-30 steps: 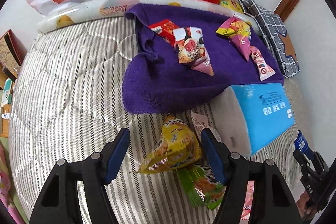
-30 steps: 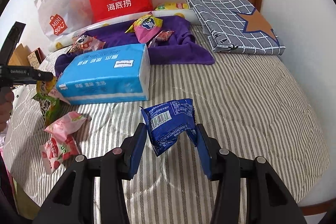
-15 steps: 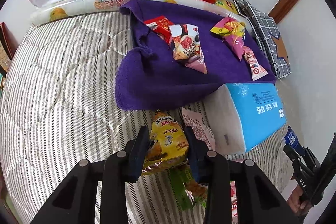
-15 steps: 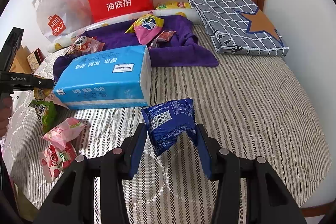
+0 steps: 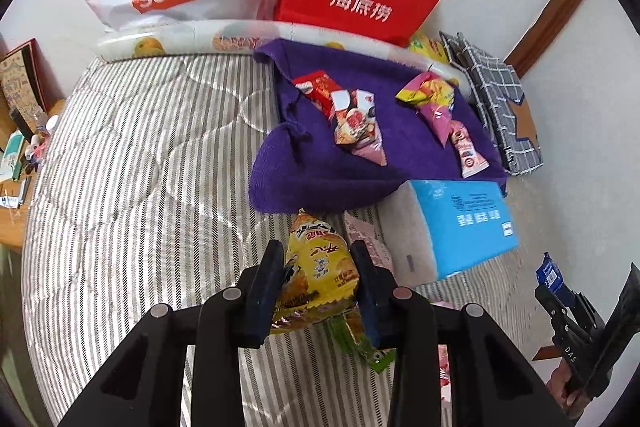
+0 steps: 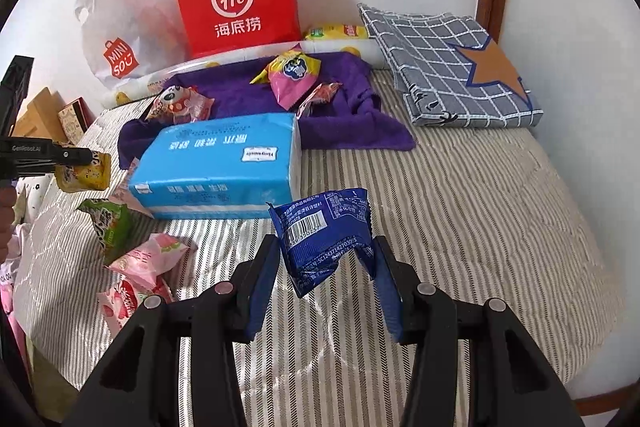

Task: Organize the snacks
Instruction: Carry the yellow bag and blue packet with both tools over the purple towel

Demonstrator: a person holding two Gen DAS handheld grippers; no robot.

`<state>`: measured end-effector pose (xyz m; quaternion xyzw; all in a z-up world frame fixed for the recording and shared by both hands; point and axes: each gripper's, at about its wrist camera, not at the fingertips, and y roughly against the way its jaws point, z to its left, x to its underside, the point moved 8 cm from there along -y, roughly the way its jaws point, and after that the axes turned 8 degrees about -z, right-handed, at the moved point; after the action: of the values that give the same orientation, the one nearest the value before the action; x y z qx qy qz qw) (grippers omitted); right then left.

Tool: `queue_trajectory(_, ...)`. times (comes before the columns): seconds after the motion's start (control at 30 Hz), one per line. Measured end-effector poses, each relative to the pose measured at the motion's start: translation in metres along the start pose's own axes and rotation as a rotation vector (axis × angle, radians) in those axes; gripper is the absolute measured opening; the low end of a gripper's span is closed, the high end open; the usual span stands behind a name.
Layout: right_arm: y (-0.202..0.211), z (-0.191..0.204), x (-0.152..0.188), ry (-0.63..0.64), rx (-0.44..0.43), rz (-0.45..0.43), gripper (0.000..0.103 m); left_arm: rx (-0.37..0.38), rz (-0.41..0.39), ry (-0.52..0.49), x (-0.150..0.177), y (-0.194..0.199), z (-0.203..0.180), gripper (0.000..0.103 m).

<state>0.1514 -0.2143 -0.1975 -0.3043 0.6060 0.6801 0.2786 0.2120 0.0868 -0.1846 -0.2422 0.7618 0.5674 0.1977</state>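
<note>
- The left gripper [image 5: 318, 287] has closed: a second ago its jaws stood wide around the yellow snack packet [image 5: 316, 277] on the striped bed cover [image 5: 140, 187]; now both pads press the packet's sides.
- The yellow snack packet is clear of the cover. In the right wrist view it hangs from the left gripper [image 6: 86, 163] above the green snack packet [image 6: 108, 223], which stays on the bed.
- The right gripper [image 6: 326, 259] is unchanged. Its jaws are clamped on the blue snack packet [image 6: 324, 239], held above the cover in front of the blue tissue pack [image 6: 224, 163].
- Judgement: the pick step for both hands is complete. Each gripper carries one packet, so the next step is a transfer.
- Probable destination: the purple towel [image 5: 332, 183], where several snack packets [image 5: 356, 125] already lie in a group.
- Remaining work: the green snack packet and the pink snack packets [image 6: 136, 279] still lie on the cover near the tissue pack.
</note>
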Motion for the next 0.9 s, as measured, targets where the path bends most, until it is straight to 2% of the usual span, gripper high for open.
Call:
queue_trajectory(0.43,0.018,0.002,-0.033,-0.001,-0.004,-0.023,0.046,0.022,-0.067,0.004,-0.008,0.031,-0.031,0.033)
queue_trajectory(0.9,0.018,0.006,-0.107,-0.007,-0.023,-0.096,0.046,0.028,-0.131,-0.041,-0.042,0.048,-0.069,0.033)
